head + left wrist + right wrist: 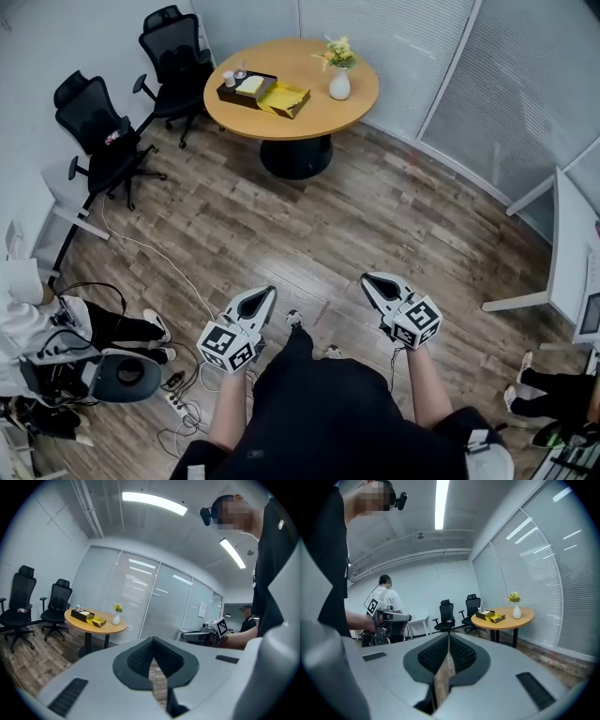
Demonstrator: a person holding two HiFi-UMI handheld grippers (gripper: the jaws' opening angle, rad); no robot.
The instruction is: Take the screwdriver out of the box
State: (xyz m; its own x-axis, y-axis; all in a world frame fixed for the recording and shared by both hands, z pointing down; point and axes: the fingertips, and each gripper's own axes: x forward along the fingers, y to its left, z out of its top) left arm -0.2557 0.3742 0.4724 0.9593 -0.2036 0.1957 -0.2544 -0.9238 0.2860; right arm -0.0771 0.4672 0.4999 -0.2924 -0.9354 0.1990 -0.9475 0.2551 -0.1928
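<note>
On the round wooden table (309, 120) at the far side of the room lies an open box: a black tray (242, 91) and a yellow part (285, 99) beside it. I cannot make out a screwdriver in it from here. The same box (92, 619) (491, 616) shows small in both gripper views. My left gripper (270, 292) (152, 639) and right gripper (367, 279) (448, 637) are held in front of my body over the wooden floor, far from the table. Both are shut, with nothing between the jaws.
A white vase with flowers (339, 79) and a small cup (229, 78) stand on the table. Two black office chairs (103, 131) (176, 58) are at its left. A seated person (37, 328), cables and a power strip (178, 401) lie at my left; a white desk (567, 253) at right.
</note>
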